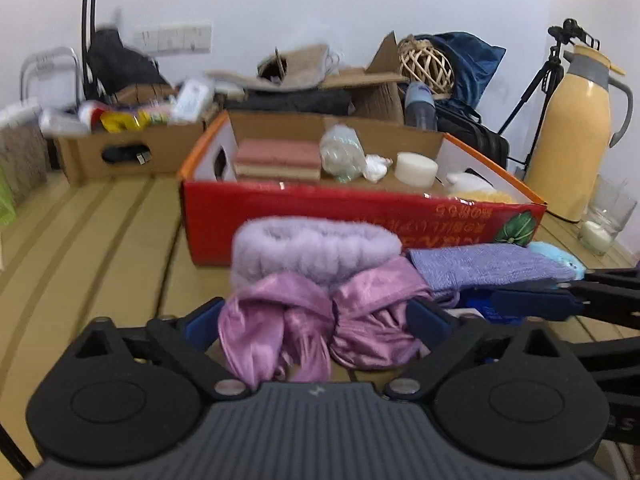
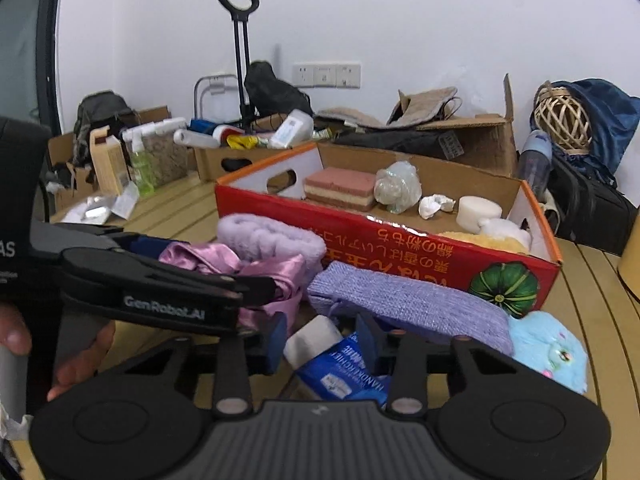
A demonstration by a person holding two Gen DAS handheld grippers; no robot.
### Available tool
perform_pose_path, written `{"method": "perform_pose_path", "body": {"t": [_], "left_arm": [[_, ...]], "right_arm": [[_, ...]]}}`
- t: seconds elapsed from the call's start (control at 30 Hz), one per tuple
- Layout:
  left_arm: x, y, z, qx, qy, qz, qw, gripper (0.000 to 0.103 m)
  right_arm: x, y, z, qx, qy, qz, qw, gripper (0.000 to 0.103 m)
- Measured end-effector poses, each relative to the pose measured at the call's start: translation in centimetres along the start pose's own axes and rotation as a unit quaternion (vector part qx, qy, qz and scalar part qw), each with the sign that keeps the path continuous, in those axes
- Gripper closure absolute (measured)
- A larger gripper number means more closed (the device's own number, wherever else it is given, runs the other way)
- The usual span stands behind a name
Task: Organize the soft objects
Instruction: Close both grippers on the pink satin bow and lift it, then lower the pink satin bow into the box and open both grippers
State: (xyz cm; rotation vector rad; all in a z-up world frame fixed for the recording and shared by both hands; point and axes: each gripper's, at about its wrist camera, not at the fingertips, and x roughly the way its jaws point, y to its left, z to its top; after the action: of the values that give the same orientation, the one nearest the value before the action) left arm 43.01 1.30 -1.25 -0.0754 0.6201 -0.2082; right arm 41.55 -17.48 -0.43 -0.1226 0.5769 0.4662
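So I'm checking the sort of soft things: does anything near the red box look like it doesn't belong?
Yes. A blue tissue packet with a white end lies on the table among the soft pieces, in front of the red box, between the fingers of the right hand-held gripper. Its printed wrapper stands out beside the purple cloth and pink satin piece.

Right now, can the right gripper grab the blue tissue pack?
Probably yes. The right gripper already has the blue tissue pack lying between its fingers, with nothing on top of that end. The purple cloth lies just behind it, so it might get pinched too.
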Motion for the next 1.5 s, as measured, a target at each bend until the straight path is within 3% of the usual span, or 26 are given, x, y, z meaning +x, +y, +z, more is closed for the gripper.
{"method": "perform_pose_path", "body": {"t": [0.07, 0.13, 0.17, 0.23, 0.33, 0.43, 0.67, 0.93, 1.2, 1.37, 1.5], "left_arm": [[-0.3, 0.3, -0.1, -0.003, -0.008, -0.006, 0.9999, 0.039], [-0.7, 0.6, 0.0, -0.003, -0.014, -0.011, 0.9998, 0.057], [-1.0, 0.8, 0.0, -0.004, -0.015, -0.013, 0.9998, 0.069], [-1.5, 1.0, -0.1, 0.002, -0.019, -0.013, 0.9997, 0.081], [-2.7, 1.0, -0.5, 0.0, -0.017, -0.016, 0.9997, 0.088], [-6.1, 1.0, -1.2, -0.02, -0.031, -0.017, 0.9992, 0.088], [-15.9, 0.1, -1.8, -0.023, -0.107, -0.008, 0.9939, 0.088], [-18.2, -1.4, -1.4, -0.012, -0.127, -0.02, 0.9917, 0.088], [-14.0, -0.7, 4.7, 0.031, -0.138, -0.034, 0.9894, 0.088], [-8.4, 0.3, 8.2, 0.038, -0.115, -0.048, 0.9915, 0.088], [-2.9, 1.5, 10.0, 0.044, -0.09, -0.024, 0.9946, 0.087]], "right_arm": [[0.8, -0.2, 0.0, 0.004, 0.004, 0.01, 1.0, 0.068], [1.5, -0.1, -0.2, 0.005, 0.01, 0.019, 1.0, 0.081], [1.8, 0.1, -0.4, 0.001, 0.012, 0.02, 1.0, 0.083], [1.9, 0.5, -0.4, -0.003, 0.008, 0.015, 1.0, 0.087], [1.2, 0.9, -0.1, -0.005, 0.008, 0.013, 1.0, 0.089], [-1.1, 1.2, 0.0, 0.004, -0.01, 0.014, 1.0, 0.089], [-10.0, 1.7, -0.8, 0.018, -0.056, 0.017, 0.998, 0.089], [-14.3, 2.6, -1.3, 0.017, -0.08, 0.002, 0.997, 0.088], [-13.2, 0.8, 2.6, 0.022, -0.102, 0.013, 0.994, 0.088], [-8.3, -2.1, 6.8, 0.054, -0.092, 0.04, 0.993, 0.087], [-2.6, -4.3, 9.4, 0.078, -0.069, 0.026, 0.994, 0.087]]}}
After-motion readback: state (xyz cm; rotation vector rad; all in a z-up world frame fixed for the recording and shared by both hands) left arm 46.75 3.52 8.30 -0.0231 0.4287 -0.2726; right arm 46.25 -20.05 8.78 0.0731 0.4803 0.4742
